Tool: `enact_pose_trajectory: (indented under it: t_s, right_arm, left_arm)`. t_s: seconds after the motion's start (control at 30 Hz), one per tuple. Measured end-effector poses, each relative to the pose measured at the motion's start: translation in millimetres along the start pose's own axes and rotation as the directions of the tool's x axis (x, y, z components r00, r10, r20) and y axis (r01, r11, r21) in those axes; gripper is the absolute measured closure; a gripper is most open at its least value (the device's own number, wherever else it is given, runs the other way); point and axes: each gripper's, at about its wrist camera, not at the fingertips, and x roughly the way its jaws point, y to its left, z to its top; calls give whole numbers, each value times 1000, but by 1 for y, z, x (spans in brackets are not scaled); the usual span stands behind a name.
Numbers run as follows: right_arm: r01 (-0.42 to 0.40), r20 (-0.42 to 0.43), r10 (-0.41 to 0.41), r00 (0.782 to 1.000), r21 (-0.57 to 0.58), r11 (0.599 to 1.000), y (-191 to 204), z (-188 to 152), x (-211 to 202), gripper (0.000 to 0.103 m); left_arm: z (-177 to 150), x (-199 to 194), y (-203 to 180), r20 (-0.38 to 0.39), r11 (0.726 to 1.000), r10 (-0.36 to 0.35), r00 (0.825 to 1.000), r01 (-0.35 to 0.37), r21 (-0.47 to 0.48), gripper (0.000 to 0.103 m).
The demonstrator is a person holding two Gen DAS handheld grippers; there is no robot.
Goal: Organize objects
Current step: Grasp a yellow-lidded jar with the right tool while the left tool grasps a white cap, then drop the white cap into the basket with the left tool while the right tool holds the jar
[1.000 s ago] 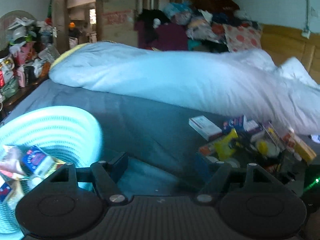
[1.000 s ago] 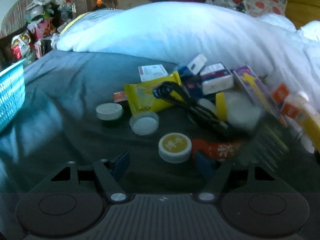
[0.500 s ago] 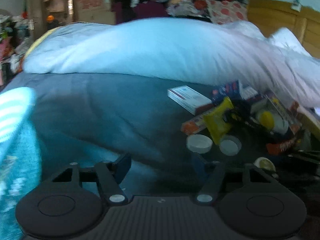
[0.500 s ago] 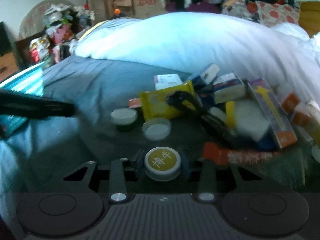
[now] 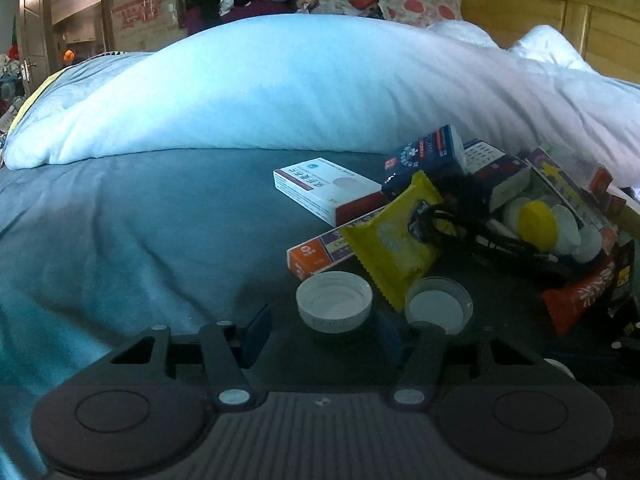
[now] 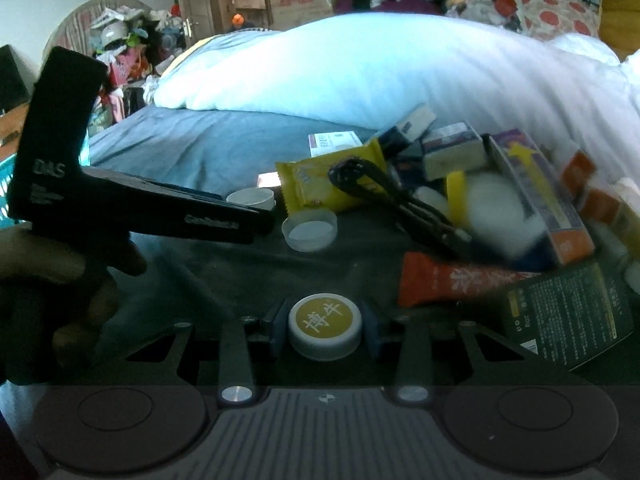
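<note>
A pile of small items lies on the blue bedsheet. My right gripper [image 6: 325, 330] is shut on a white jar lid with a yellow top [image 6: 325, 331]. My left gripper [image 5: 320, 330] is open, its fingers on either side of an upturned white cap [image 5: 334, 301]; it shows from the side in the right wrist view [image 6: 240, 216]. A second white cap [image 5: 439, 305] sits just to its right. Behind them lie a yellow snack packet [image 5: 396, 236], a white medicine box [image 5: 326, 189], a black cord [image 6: 384, 192] and an orange sachet [image 6: 444, 282].
A big white duvet [image 5: 320, 88] runs across the bed behind the pile. A teal basket edge [image 6: 8, 184] shows at far left. More boxes [image 6: 536, 196] and a dark packet [image 6: 568, 316] lie at the right. Clutter and a wooden headboard [image 5: 560, 20] stand beyond.
My right gripper closed on the yellow-topped lid. My left gripper swung from the teal basket over to the pile and now straddles the upturned white cap.
</note>
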Motion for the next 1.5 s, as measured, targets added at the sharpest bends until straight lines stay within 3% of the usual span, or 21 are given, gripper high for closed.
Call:
enact_pose_trajectory:
  t_s: [0.13,0.2,0.37,0.57,0.83,0.97,1.1,1.17,1.23,1.37,1.43,1.5]
  right_arm:
    - [-3,3,3,1000,2,1000,-1,0,0,63]
    - [-4,5,4,1000,5,1000,-2,0,0,63]
    - [1,20,-1,1000,7,1000,-2,3,-4,63]
    - [11,85,-10,996,-16,1000,4,18,-24,63]
    - [-15,201,27,979,-61,998,40,70,-58,63]
    - [-61,257,86,963,-107,992,73,103,-72,63]
    - [-78,291,117,950,-141,987,99,117,-85,63]
    - [-82,289,122,950,-147,986,106,114,-87,63]
    - [-83,271,118,955,-138,987,106,107,-85,63]
    - [-47,214,70,974,-111,993,94,81,-77,63]
    - [-31,184,47,982,-90,995,84,69,-73,63]
    - [-16,165,28,986,-78,997,73,59,-72,63]
  left_arm:
    - [3,1,-6,20,1000,1,1000,-2,18,45]
    - [4,3,-5,18,1000,8,1000,-9,7,61]
    - [7,-19,-1,57,999,31,998,-29,-27,61]
    - [26,-89,14,141,993,88,986,-76,-87,61]
    - [45,-189,59,240,961,245,940,-201,-192,61]
    - [44,-232,103,272,941,166,948,-70,-330,61]
    - [33,-265,144,343,902,32,939,122,-415,61]
    - [27,-270,156,362,886,-6,932,172,-430,61]
    - [22,-271,160,354,891,12,935,150,-428,61]
    - [16,-246,146,262,948,39,964,47,-314,61]
    - [13,-240,130,269,964,47,962,27,-264,49]
    - [8,-249,125,322,968,41,946,42,-246,26]
